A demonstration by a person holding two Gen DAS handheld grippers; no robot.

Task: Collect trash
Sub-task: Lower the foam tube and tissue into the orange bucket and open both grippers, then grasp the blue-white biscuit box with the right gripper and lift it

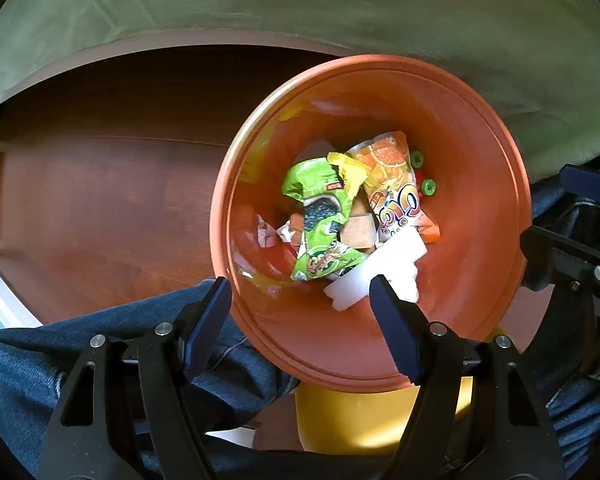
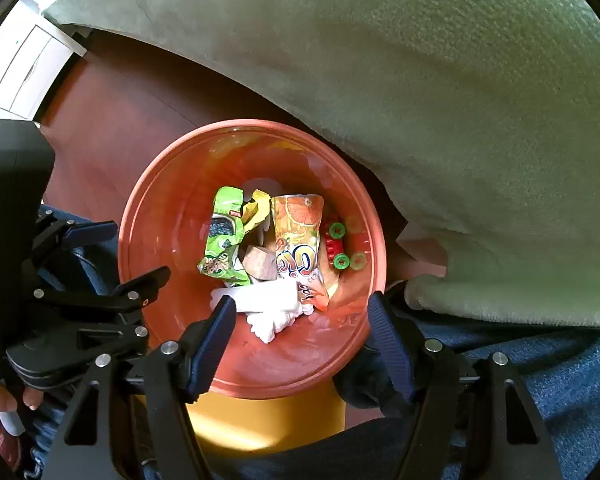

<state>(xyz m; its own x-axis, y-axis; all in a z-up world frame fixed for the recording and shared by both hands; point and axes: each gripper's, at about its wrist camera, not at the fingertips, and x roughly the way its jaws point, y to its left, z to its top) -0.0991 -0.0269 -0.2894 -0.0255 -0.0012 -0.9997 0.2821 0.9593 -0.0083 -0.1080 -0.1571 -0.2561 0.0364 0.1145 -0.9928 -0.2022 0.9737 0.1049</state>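
My left hand-held gripper [image 1: 300, 300] and right hand-held gripper [image 2: 300, 320] match — black angular frames, silver screws, dark blue finger pads [image 1: 396, 332]. I wear blue jeans [image 1: 40, 360].

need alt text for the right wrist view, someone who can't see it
An orange bin seen from above holds a green snack wrapper, an orange juice pouch, crumpled white tissue and a red toy with green wheels. The open, empty right tool hovers over it, with the left tool beside it.
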